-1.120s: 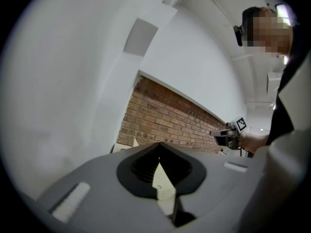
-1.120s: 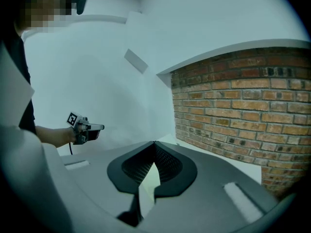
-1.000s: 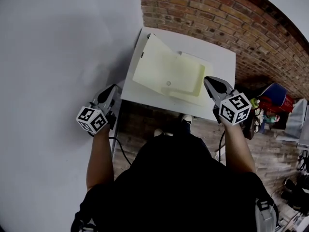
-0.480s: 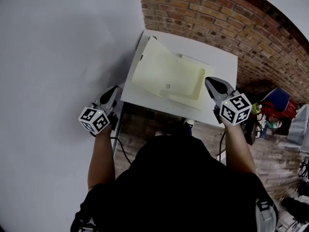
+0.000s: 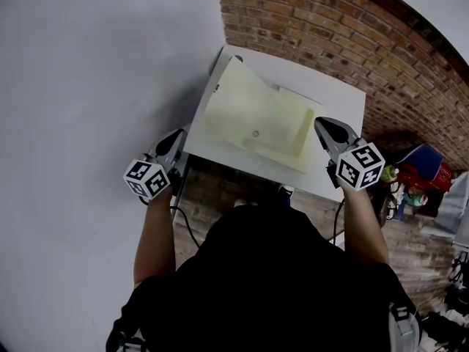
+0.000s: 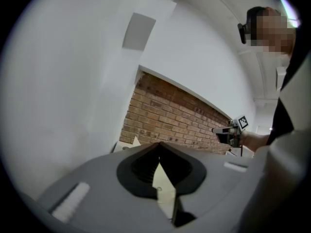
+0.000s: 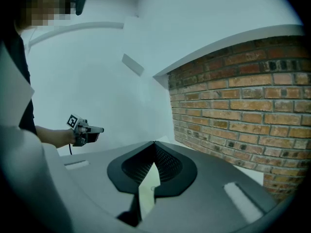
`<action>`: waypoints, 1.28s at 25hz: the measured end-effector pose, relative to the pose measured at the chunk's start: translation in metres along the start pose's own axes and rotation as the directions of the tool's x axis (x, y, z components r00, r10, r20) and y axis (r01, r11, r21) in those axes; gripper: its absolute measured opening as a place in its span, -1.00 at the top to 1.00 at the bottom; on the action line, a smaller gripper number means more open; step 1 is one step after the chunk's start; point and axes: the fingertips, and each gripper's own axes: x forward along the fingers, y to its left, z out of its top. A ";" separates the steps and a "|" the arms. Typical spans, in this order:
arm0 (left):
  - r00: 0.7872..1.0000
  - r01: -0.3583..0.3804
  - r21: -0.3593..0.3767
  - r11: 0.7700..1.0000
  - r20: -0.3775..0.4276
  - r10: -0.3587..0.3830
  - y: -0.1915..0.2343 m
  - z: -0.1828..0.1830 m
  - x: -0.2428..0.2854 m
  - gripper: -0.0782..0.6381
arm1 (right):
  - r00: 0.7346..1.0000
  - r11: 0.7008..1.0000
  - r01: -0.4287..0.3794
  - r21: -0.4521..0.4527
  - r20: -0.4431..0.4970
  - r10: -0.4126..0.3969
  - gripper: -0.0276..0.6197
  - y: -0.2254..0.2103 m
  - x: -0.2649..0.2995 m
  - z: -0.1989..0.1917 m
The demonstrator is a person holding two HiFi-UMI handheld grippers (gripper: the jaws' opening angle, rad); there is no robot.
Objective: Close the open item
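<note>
- Nearest of all, a person in a black top (image 5: 271,270) is standing at the near edge of the table (image 5: 333,101), reaching both arms forward with a gripper in each hand.
- A black cable (image 5: 183,229) is hanging down at the table's near left side, below the left hand.
- The left gripper (image 5: 178,133) is hovering just off the table's near left corner, in the gap between the table and the white wall. Its jaws are pressing together at the tips and pinching nothing.
- The right gripper (image 5: 321,122) is hovering over the table's near right part. Its jaws are likewise meeting at the tips with nothing caught between them. Its tip is sitting just beside the folder's right edge, and whether it is touching cannot be told.
- The table is showing a plain white top, bare along its right and far edges.
- The folder (image 5: 256,116), pale yellow, is lying open on the middle and left of the table. One leaf is rising at a slant along the table's left side, and the other is lying flat.
- A small round snap (image 5: 255,133) is showing on the folder's inner face, toward the table's near edge.
- A brown floor (image 5: 220,185) is showing under the table's near edge and running off to its right.
- A heap of coloured things (image 5: 421,169), blue and red among them, is sitting on the floor well to the right of the table.
- A white wall (image 5: 95,64) is running along the table's left side.
- A brick wall (image 5: 330,28) is rising behind the table's far edge and carrying on past its right side.
</note>
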 end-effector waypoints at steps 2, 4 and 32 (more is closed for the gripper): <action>1.000 -0.006 -0.005 1.000 -0.001 0.006 0.001 -0.002 0.003 0.77 | 1.000 1.000 -0.006 0.000 -0.006 0.006 0.91 -0.004 0.002 -0.002; 1.000 -0.008 -0.007 1.000 -0.001 0.008 0.002 -0.003 0.007 0.77 | 1.000 1.000 -0.012 -0.001 -0.011 0.012 0.91 -0.007 0.005 -0.004; 0.993 -0.054 -0.075 0.996 -0.111 0.046 0.040 -0.052 0.067 0.64 | 0.996 0.999 -0.023 0.037 -0.091 0.027 0.91 -0.044 0.033 -0.020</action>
